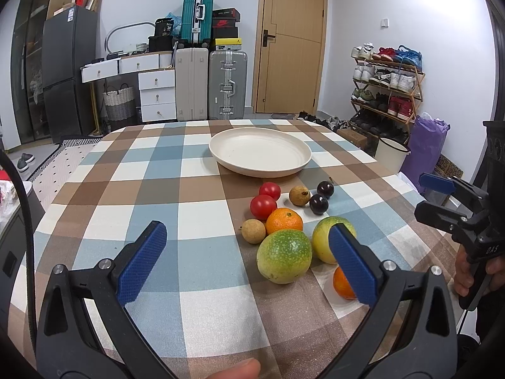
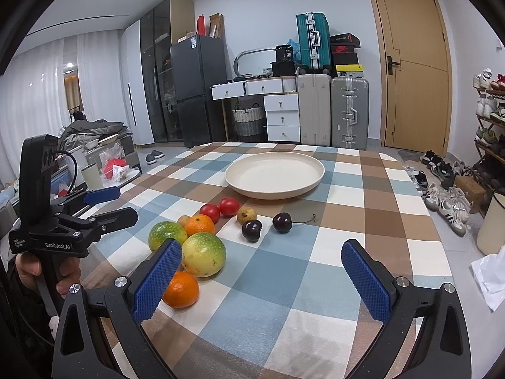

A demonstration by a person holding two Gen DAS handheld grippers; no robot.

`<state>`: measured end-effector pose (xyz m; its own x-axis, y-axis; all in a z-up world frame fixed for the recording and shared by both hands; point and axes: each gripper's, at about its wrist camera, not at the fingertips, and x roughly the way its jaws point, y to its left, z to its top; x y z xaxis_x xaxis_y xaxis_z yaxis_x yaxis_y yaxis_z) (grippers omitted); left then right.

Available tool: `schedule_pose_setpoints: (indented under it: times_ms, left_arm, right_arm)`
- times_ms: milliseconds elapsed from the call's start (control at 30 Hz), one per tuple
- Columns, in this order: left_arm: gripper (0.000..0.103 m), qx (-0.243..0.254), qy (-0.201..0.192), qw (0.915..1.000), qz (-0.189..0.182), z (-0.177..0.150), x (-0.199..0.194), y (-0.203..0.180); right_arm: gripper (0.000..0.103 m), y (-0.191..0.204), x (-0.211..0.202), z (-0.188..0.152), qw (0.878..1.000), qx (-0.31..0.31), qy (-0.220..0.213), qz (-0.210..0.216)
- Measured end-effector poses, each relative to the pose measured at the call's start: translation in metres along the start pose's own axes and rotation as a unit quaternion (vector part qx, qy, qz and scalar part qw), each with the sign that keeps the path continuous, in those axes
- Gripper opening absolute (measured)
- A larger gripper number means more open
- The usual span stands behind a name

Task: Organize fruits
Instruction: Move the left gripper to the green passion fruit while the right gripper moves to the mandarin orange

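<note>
**Left wrist view: fruit clustered short of a bare plate, both claws wide and holding nothing**

The left wrist view looks over the left gripper point(image 1: 247, 260), its blue pads spread wide with nothing between them but tablecloth. Its right pad overlaps a green-yellow fruit point(image 1: 328, 237) and the nearer orange point(image 1: 343, 282) in the picture; whether it touches either cannot be told. A second green-yellow fruit point(image 1: 284, 255) sits just left of that pad, with another orange point(image 1: 284, 220), two tomatoes point(image 1: 263, 206), two brown longan-like fruits point(image 1: 299, 195) and two dark cherries point(image 1: 318, 203) bunched behind it. The cream plate point(image 1: 227, 148) stands beyond them, apart from the cluster and with nothing on it, so the sorting appears not yet begun. Judging by the wide spread, the jaws are set to take one of the large round fruits.

The right wrist view shows the right gripper point(image 2: 262, 271), equally wide and holding nothing, hovering over bare checked cloth to the right of the pile. It reveals what the other view hides: the near orange whole point(image 2: 181, 289), a stem trailing from one cherry point(image 2: 282, 222), and the person's left hand point(image 2: 47, 271) round its handle. The left view alone shows the shoe rack point(image 1: 386, 82) in full.
</note>
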<state>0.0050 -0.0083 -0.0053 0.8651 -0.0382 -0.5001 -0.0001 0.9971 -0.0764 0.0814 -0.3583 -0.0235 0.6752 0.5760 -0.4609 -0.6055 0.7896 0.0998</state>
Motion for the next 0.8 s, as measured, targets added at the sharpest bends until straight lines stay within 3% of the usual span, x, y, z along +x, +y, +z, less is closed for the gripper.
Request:
schedule_pose_setpoints:
  times_ms: [467, 700, 800]
  left_arm:
    - [0.102, 0.004, 0.010, 0.9999, 0.006, -0.001, -0.001, 0.001]
    - [0.102, 0.007, 0.056, 0.9982, 0.022, 0.000, 0.015, 0.004]
    - [0.102, 0.012, 0.067, 0.9976, 0.011, -0.001, 0.019, 0.004]
  right_arm:
    - [0.103, -0.009, 0.023, 0.002, 0.997, 0.031, 0.067, -0.008]
    - [0.103, 0.013, 0.035, -0.002, 0.992, 0.022, 0.122, 0.014]
    - [0.103, 0.021, 0.040, -0.006, 0.989, 0.027, 0.139, 0.031]
